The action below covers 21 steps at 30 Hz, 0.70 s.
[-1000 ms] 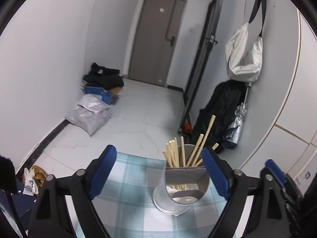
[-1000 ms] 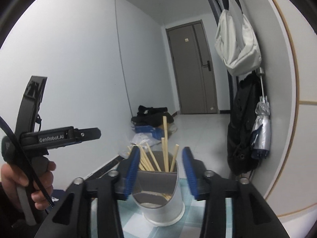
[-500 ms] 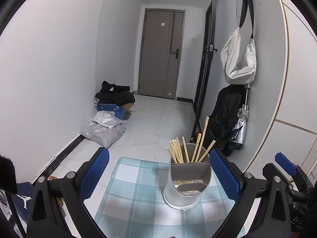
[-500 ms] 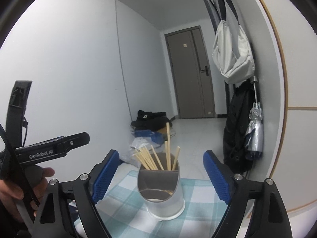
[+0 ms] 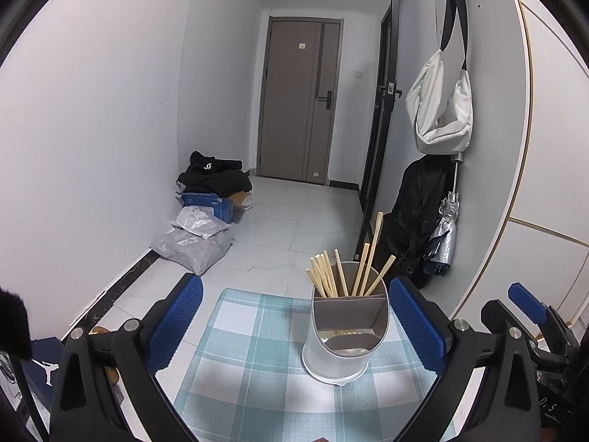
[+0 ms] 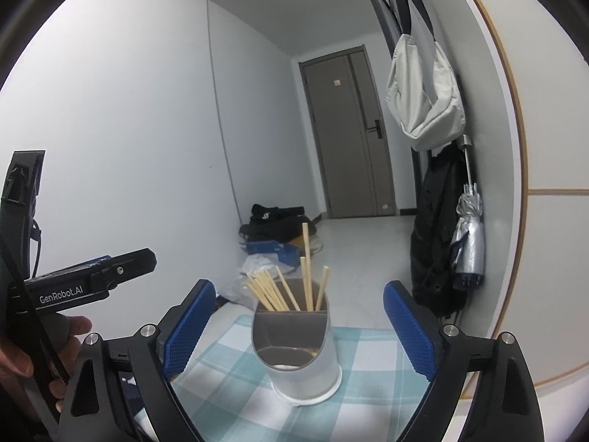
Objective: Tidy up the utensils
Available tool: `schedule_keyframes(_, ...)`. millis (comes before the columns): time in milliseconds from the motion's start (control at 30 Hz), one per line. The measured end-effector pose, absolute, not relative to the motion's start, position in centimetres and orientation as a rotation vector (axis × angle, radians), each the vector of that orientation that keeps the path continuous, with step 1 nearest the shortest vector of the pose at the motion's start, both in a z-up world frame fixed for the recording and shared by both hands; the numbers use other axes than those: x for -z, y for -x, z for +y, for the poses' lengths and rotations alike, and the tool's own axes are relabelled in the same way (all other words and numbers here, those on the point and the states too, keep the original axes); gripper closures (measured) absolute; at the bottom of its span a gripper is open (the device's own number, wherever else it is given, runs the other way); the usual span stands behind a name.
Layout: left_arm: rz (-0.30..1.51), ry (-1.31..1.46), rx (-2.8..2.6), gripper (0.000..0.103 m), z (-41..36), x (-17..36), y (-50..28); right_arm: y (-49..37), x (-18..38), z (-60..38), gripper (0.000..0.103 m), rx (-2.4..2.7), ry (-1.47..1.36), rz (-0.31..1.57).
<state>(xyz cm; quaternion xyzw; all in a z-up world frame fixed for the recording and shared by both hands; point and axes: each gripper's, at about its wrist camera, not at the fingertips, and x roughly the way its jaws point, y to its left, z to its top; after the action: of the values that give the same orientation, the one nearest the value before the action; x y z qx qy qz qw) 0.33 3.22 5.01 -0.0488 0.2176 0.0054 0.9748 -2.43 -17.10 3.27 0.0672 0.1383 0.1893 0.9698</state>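
A silver utensil holder (image 5: 346,346) with a grey divider stands on the checked tablecloth (image 5: 250,335). Several wooden chopsticks (image 5: 331,276) stand upright in its back compartment. My left gripper (image 5: 296,324) is open, with the holder just ahead of its right pad and untouched. In the right wrist view the holder (image 6: 298,350) and chopsticks (image 6: 279,291) sit ahead, centred between the pads. My right gripper (image 6: 299,329) is open and its jaws are still opening, with the pads clear of the holder on both sides. A hand holds the left gripper's body (image 6: 92,280) at the left.
The cloth's far edge (image 5: 265,293) drops to a tiled floor. Grey parcel bags (image 5: 195,239), a blue box and black clothes lie by the left wall. A white bag (image 5: 441,110), a black jacket (image 5: 416,213) and a folded umbrella hang on the right wall. A closed door (image 5: 298,99) stands ahead.
The right jaws have spread from close on either side of the holder to wide apart. Both grippers have drawn back from the holder, and the left jaws have widened a little.
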Motion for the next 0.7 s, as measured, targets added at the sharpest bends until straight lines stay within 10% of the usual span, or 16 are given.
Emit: schedule_keyframes(700,0.438,0.092,-0.031,0.003,2.92,-4.81,0.03,2.8,-2.93,-17.93,0.009,-0.355,-0.15,0.273)
